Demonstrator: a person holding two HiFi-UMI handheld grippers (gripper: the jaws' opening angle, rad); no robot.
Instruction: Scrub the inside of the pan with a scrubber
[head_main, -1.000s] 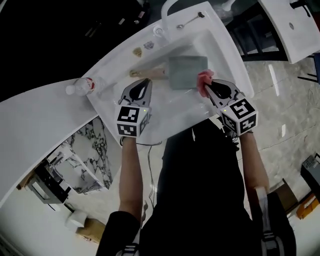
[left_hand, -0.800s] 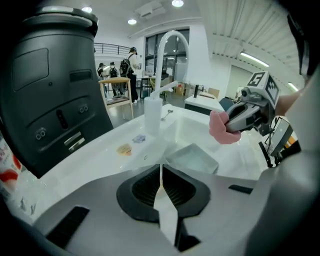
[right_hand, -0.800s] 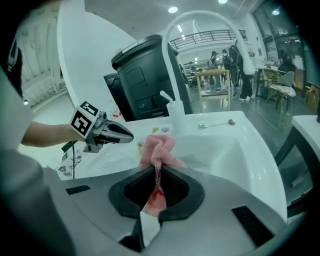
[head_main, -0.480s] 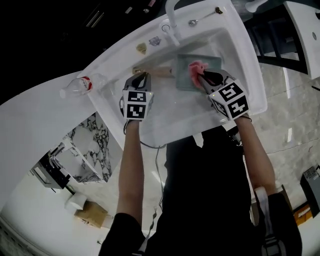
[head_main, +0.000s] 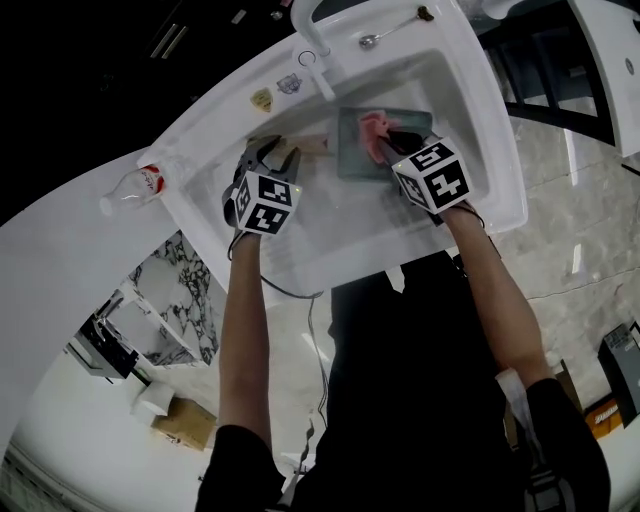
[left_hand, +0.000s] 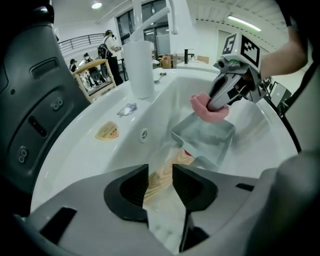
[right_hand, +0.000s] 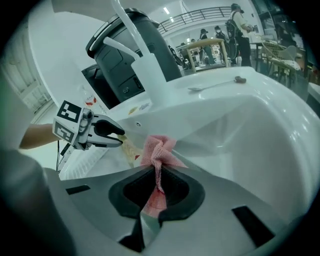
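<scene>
Pink scrubber (head_main: 372, 128) pinched in our right gripper (head_main: 388, 140), right over the pan (head_main: 350, 162) in the sink (head_main: 330, 235). Our left gripper (head_main: 268, 152) has just opened its jaws, wooden handle (head_main: 312, 144) between them, unclamped. No scrubbing yet, we reckon.

- Black short-sleeved top (head_main: 400, 360).
- Grey-shelled left gripper (head_main: 270, 152) and right gripper (head_main: 383, 138), with black-lined jaws.
- White cube (head_main: 262, 203) with black square markers on each.
- Thin dark cable (head_main: 285, 290) trailing off the left.
</scene>
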